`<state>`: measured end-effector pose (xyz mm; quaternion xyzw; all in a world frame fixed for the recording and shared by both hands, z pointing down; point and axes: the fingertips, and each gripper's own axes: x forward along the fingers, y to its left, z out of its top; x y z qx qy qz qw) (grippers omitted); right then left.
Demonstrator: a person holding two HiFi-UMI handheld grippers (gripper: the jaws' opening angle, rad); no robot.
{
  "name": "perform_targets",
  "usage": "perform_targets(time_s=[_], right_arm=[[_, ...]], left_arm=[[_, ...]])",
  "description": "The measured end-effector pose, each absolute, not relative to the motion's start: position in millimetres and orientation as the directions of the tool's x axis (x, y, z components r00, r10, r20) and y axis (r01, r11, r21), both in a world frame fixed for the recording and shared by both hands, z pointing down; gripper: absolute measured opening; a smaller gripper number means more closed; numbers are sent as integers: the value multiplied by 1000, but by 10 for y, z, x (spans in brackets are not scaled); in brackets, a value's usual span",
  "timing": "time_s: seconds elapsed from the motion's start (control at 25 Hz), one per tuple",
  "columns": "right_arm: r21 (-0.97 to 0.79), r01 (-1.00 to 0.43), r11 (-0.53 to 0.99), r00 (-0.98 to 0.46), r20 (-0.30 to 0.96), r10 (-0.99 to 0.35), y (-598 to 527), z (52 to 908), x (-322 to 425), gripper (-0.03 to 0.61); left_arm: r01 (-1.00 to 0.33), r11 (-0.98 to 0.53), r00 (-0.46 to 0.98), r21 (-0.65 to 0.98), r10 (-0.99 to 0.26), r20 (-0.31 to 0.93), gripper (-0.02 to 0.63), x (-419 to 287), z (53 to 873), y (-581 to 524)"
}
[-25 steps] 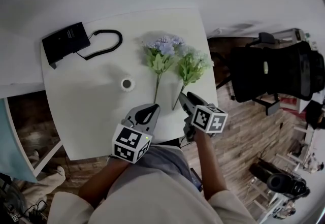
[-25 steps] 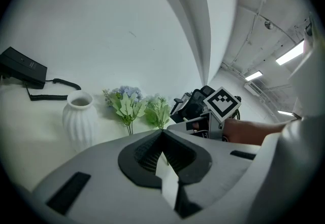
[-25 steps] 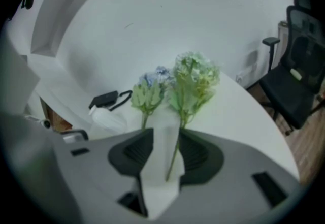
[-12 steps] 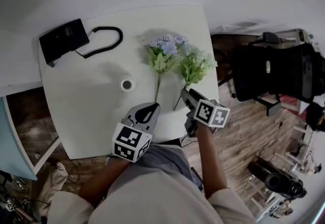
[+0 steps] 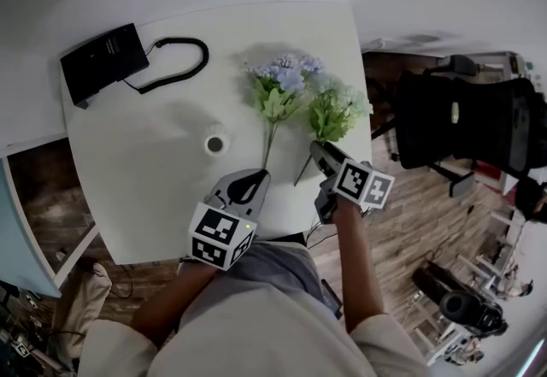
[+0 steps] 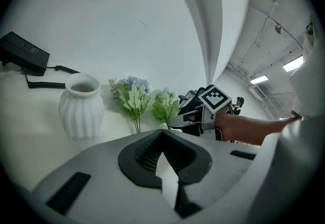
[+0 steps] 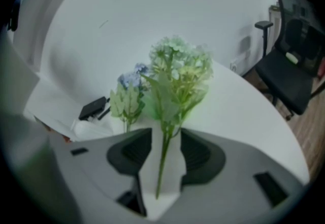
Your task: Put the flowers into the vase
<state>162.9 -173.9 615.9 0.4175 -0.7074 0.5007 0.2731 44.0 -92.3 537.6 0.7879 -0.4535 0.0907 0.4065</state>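
Lying flat on the white table (image 5: 154, 170) in the head view, the green flower sprig (image 5: 335, 110) runs lengthwise from its stem end nearest the person to its head farther off, leaning right. A blue sprig (image 5: 280, 85) lies just beside it, and the vase (image 5: 214, 144) stands upright to their left. The left gripper view shows the left gripper (image 6: 162, 134) with its tips together, empty. The right gripper view shows the right gripper (image 7: 163, 141) opening, the stem (image 7: 162, 167) running up between its pads, touching neither.

green flower (image 7: 177, 73) blurred, chair (image 7: 290, 71) cut off
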Motion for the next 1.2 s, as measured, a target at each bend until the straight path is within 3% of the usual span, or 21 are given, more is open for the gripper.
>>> perform_targets(time_s=[0.48,0.68,1.2], right_arm=[[-518,-850,92,-519,796,-311,-1821,6272,1622,171],[-546,-834,80,-539,777,-326,-1818,6249,1629,101],[-605,-794,60,-586,733,-346,-1716,6129,1577,73]], left_arm=[[-781,-252,580,572,-632,513,23,452,5437,-989],[-780,-252,579,572,-635,511,23,443,5425,-975],[-779,-264,580,569,-647,494,22,414,5353,-938]])
